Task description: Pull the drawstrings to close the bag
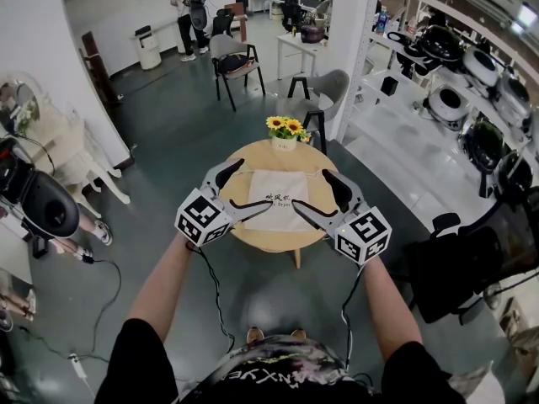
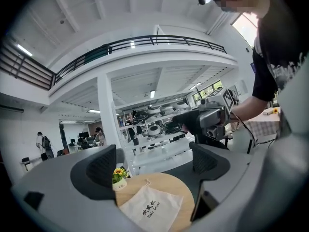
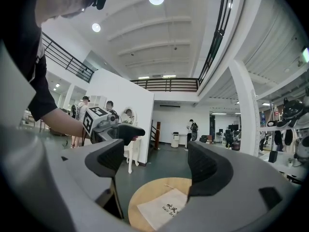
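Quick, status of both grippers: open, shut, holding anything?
Left gripper: open, nothing between its jaws.
Right gripper: open, nothing between its jaws.

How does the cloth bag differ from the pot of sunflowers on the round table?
The cloth bag lies flat, while the pot of sunflowers stands upright. The bag is pale with dark print; the pot carries yellow flowers. The bag takes the middle of the table, the pot its far edge. Both rest on that round wooden table.

The bag [image 1: 278, 199] lies on the table [image 1: 259, 152], sunflower pot [image 1: 285, 135] behind it.
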Demonstrator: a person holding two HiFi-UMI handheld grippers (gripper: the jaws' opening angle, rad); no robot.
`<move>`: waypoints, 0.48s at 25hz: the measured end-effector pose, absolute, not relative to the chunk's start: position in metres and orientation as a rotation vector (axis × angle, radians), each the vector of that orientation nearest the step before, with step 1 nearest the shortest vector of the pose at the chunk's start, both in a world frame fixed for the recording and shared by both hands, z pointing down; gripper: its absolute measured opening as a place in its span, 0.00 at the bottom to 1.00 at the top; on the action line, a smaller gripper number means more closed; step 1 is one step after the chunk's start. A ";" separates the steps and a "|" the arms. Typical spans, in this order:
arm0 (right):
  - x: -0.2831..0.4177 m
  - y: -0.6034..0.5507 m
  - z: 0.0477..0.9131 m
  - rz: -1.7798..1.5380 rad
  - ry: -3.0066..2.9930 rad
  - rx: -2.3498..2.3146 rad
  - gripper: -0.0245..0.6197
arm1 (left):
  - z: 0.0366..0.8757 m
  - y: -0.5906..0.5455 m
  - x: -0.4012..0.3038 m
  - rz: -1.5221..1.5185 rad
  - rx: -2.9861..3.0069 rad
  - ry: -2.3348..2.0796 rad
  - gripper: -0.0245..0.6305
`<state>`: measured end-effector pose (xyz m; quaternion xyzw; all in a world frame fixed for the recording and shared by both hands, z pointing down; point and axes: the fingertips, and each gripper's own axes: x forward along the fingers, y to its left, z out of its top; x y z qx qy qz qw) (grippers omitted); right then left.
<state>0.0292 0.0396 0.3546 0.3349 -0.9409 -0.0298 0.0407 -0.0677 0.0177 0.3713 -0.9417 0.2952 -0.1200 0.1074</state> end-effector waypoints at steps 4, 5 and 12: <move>0.031 0.039 0.354 -0.093 -2.890 1.021 0.71 | 0.372 0.018 -0.063 -0.357 -2.771 0.856 0.84; 0.031 0.039 0.354 -0.092 -2.891 1.018 0.72 | 0.373 0.019 -0.062 -0.361 -2.770 0.852 0.85; 0.030 0.039 0.356 -0.098 -2.896 1.032 0.86 | 0.377 0.022 -0.062 -0.376 -2.770 0.828 0.93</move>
